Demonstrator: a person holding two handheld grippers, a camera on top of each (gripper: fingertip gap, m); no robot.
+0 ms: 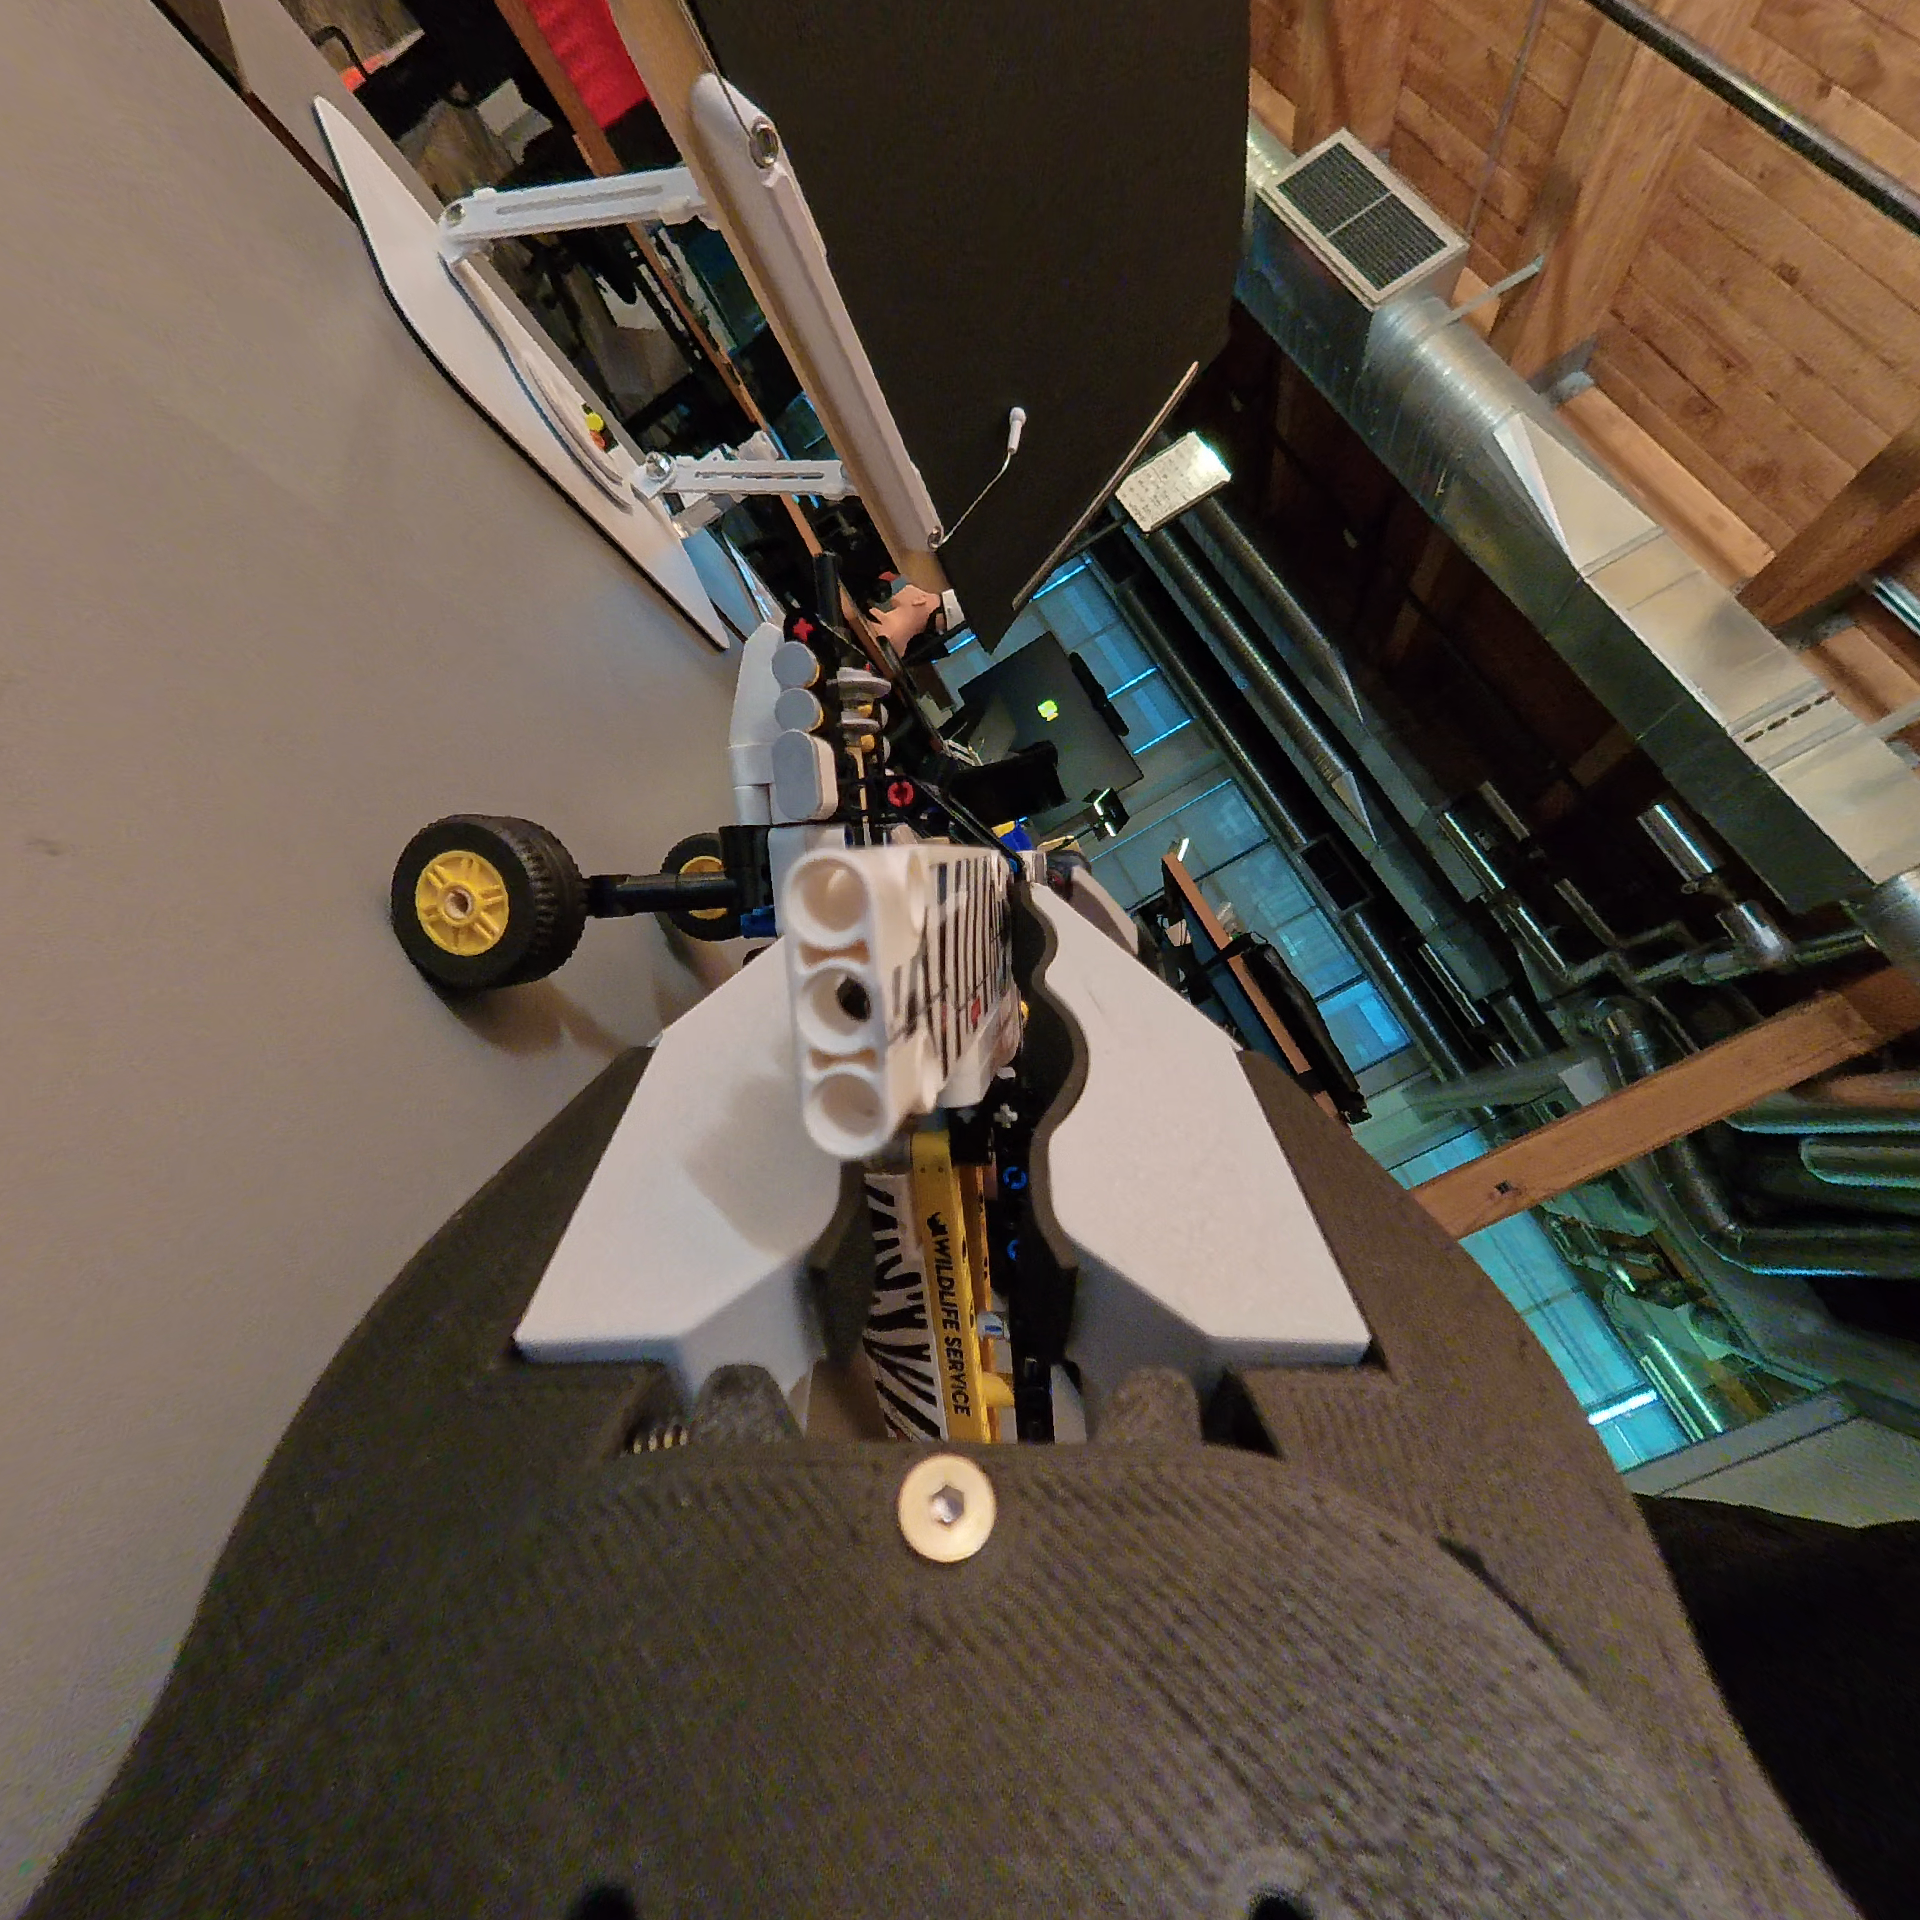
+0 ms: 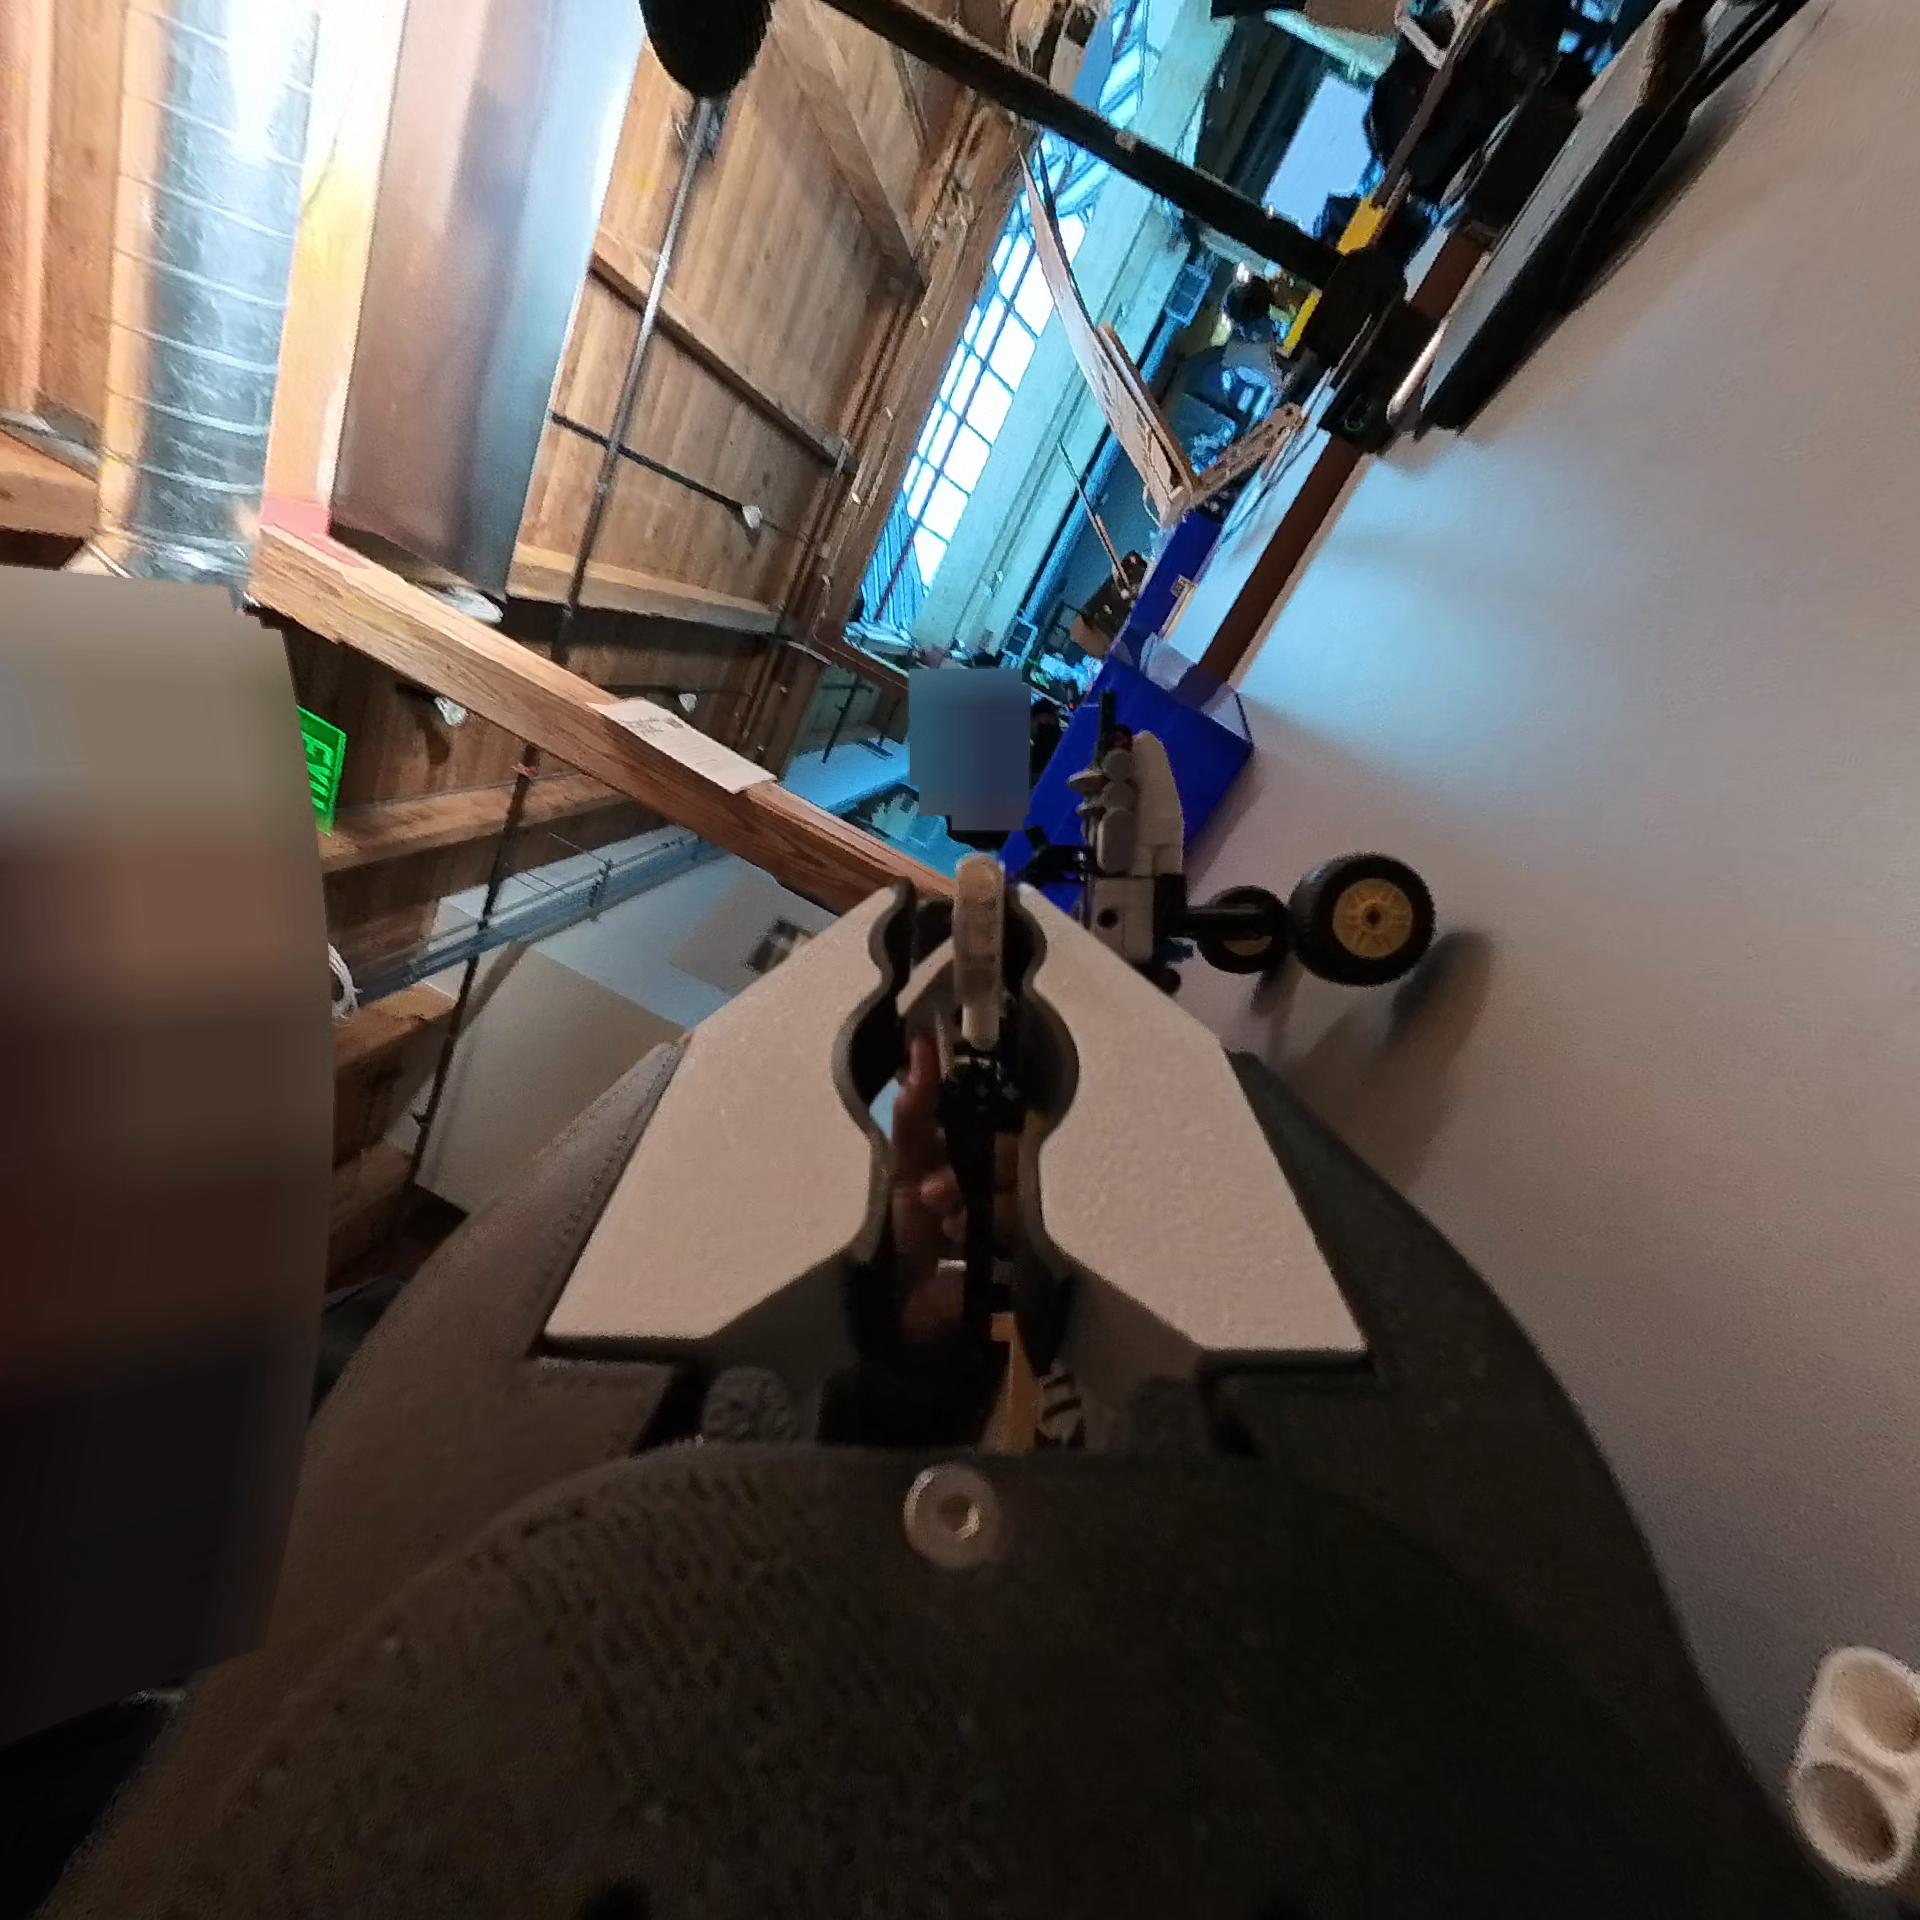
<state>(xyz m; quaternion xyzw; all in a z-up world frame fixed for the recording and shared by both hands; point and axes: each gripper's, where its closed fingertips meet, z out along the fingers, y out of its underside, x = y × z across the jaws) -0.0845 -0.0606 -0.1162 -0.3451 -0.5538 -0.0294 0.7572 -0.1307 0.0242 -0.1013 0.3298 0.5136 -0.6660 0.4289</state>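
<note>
Left gripper's [image 1: 925, 977] left pad hidden behind white zebra-striped toy-brick panel [image 1: 904, 987]; white round-holed connector piece [image 2: 1860, 1766] cut off at frame edge.

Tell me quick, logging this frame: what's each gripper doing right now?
Left gripper: closed on the toy model's white beam.
Right gripper: a grey beam stands between its fingers; a gap shows on the left side, so open.
</note>
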